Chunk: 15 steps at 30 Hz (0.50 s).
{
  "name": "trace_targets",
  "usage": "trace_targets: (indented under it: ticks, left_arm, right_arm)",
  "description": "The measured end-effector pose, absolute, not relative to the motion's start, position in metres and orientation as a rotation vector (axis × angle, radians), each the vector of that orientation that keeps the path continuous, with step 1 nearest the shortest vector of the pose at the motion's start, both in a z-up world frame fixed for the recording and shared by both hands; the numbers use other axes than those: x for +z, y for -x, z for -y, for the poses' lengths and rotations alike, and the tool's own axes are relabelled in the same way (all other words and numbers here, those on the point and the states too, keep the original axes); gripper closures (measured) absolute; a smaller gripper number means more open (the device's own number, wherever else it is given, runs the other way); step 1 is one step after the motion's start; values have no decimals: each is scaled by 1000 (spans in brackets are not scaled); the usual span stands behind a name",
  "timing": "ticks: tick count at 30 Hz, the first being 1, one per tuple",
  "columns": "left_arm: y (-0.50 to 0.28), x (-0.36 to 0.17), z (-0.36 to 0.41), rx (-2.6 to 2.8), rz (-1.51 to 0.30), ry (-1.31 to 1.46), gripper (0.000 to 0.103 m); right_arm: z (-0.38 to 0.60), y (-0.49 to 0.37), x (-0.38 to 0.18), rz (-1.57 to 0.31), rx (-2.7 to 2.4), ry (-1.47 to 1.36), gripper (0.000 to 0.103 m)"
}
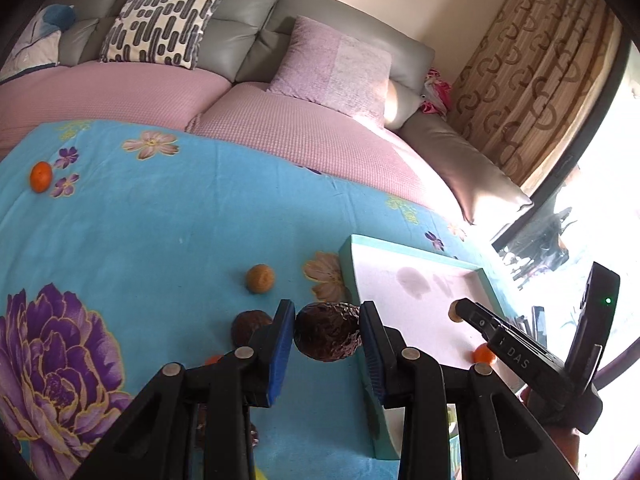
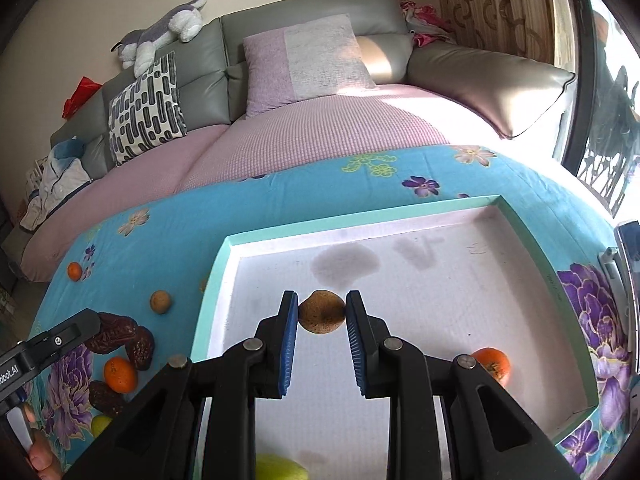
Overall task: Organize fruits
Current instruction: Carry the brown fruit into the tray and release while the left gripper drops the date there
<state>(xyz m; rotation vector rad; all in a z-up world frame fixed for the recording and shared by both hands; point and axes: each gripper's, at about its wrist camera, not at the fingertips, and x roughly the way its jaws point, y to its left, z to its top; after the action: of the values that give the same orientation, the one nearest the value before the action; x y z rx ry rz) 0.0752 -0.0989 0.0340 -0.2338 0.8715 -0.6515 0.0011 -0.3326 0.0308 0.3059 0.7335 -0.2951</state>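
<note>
Left tongs (image 1: 327,334) clamping a dark wrinkled fruit (image 1: 326,332) beside the tray (image 1: 404,249), right tongs (image 2: 322,314) gripping a brown fruit (image 2: 321,312), perhaps just above the tray floor

Left gripper (image 1: 327,336), right gripper (image 2: 322,318): jaws clamped.

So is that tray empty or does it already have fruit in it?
Not empty. An orange lies in the tray, and the right tool holds a brown fruit over it.
</note>
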Motion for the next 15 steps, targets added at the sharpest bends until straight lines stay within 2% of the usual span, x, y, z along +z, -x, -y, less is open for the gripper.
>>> trace_targets:
  ticks: [15]
  left_arm:
    - [-43,23,185,-794,-865,76,68]
  right_arm:
    - [396,34,35,-727,-453,-300,78]
